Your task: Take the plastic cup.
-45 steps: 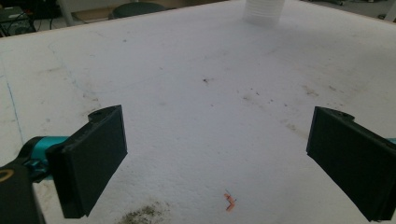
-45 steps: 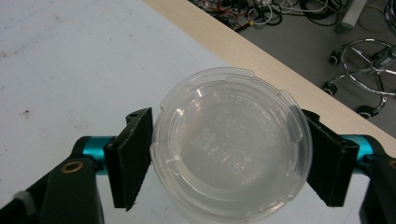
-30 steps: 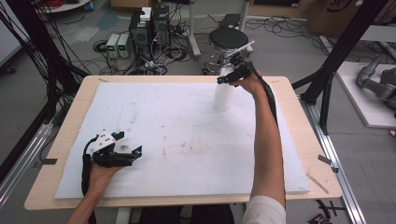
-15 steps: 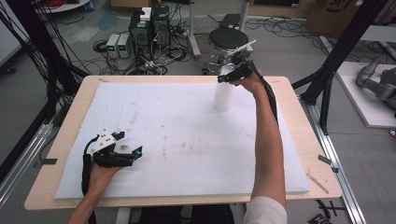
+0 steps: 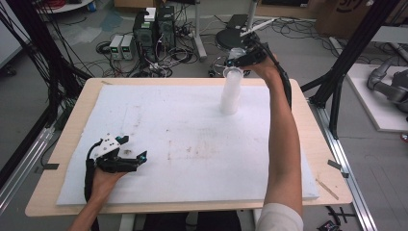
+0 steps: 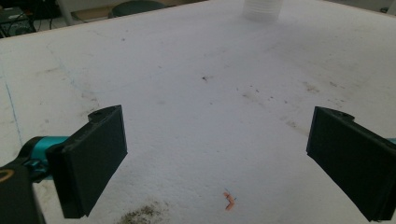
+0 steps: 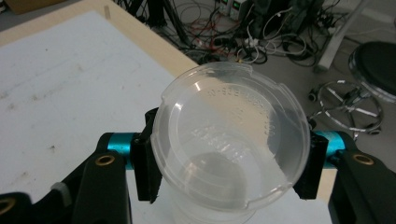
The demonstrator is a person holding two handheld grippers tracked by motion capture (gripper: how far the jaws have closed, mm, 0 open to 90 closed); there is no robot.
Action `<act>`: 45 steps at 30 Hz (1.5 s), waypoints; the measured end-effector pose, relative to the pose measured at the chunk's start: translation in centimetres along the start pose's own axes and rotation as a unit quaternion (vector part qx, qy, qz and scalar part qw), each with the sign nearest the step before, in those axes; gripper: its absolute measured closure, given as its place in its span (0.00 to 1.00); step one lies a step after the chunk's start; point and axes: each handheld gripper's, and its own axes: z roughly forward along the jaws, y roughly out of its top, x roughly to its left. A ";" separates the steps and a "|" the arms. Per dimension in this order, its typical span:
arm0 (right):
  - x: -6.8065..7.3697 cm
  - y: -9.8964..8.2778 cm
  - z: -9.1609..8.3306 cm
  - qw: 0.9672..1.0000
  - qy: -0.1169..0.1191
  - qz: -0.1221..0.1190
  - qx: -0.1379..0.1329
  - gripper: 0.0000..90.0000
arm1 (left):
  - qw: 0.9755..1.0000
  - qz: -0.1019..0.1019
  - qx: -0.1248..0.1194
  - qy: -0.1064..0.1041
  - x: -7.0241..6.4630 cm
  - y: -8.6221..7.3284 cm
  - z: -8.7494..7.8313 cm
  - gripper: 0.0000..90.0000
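Note:
A stack of clear plastic cups [image 5: 230,100] stands on the white foam sheet [image 5: 192,139] at the far right of the table. My right gripper [image 5: 236,65] is above it, shut on the rim of the top clear cup [image 5: 232,76], which is raised partly out of the stack. In the right gripper view the cup [image 7: 229,140] sits between the two black pads of the right gripper [image 7: 229,161]; the jaws have just been closing on it. My left gripper [image 5: 132,156] rests open on the sheet at the near left, with nothing between its fingers [image 6: 93,158]. The stack's base [image 6: 263,8] lies far ahead of it.
The wooden table [image 5: 312,144] borders the foam sheet. Behind the table, on the floor, stand a black stool [image 5: 235,36], electronics boxes [image 5: 154,29] and tangled cables. A black frame post [image 5: 356,48] rises at the right. A small orange scrap [image 6: 229,201] lies on the sheet.
The right gripper has risen with the top cup, drawing it up from the stack. The left gripper has not moved.

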 end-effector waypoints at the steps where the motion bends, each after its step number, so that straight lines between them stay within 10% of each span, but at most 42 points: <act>1: 0.0 0.4 -0.4 1.000 -0.002 -0.002 -0.002 0.45 | 1.000 0.000 0.000 0.000 0.0 0.0 0.0 0.05; 20: 0.9 0.8 -3.5 0.999 0.008 -0.014 -0.029 0.45 | 1.000 0.002 0.002 0.002 0.0 0.0 0.0 0.05; 33: 9.0 -6.2 -8.9 0.984 0.106 -0.072 -0.124 0.45 | 1.000 0.003 0.003 0.002 -0.1 0.0 0.0 0.05; 45: 14.9 -13.5 -6.9 0.967 0.158 -0.075 -0.186 0.46 | 1.000 0.007 0.005 0.003 -0.1 0.0 0.0 0.05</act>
